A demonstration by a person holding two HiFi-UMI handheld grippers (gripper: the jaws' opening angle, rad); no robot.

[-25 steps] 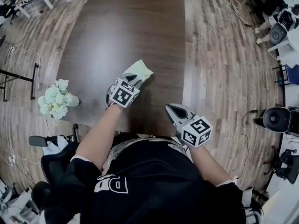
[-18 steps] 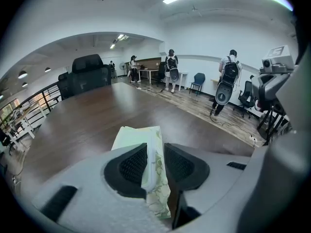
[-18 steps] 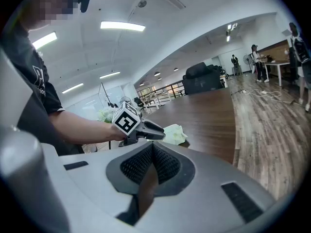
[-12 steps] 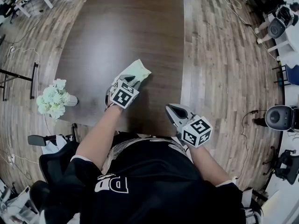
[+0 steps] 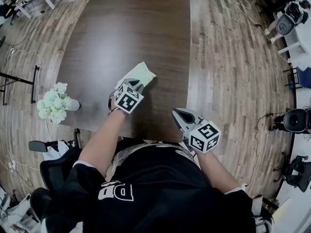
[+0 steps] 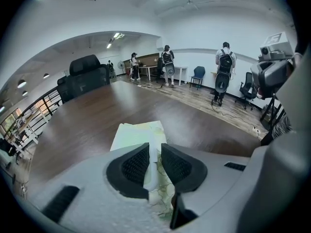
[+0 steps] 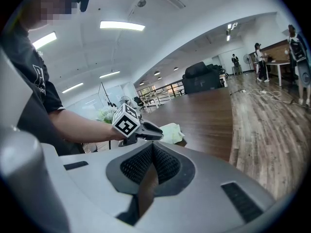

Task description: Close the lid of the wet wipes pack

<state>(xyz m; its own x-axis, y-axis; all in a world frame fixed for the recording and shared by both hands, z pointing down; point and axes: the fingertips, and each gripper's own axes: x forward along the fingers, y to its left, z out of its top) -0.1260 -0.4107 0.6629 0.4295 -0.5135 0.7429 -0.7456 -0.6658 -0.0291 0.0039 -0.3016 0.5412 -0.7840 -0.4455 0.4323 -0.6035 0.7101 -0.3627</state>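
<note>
Head view: left gripper (image 5: 133, 84), jaws just closing, pinches lid (image 6: 154, 161) of wet wipes pack (image 5: 141, 73); table (image 5: 131, 23) stretches beyond

One wet wipes pack (image 5: 141, 73) on one dark wooden table (image 5: 131, 23), one bunch of white flowers (image 5: 53, 105). Two grippers: left gripper (image 5: 135, 84), right gripper (image 5: 179, 115). One black high-back chair (image 6: 87, 74) at table's far end, plus two standing people with backpacks (image 6: 224, 71)

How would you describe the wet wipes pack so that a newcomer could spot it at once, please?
Start at the big dark brown table. Toward its near edge, about midway across, lies the wet wipes pack. It is a soft, flat, pale green packet, unlike the bunched white flowers by the table's left edge.
</note>
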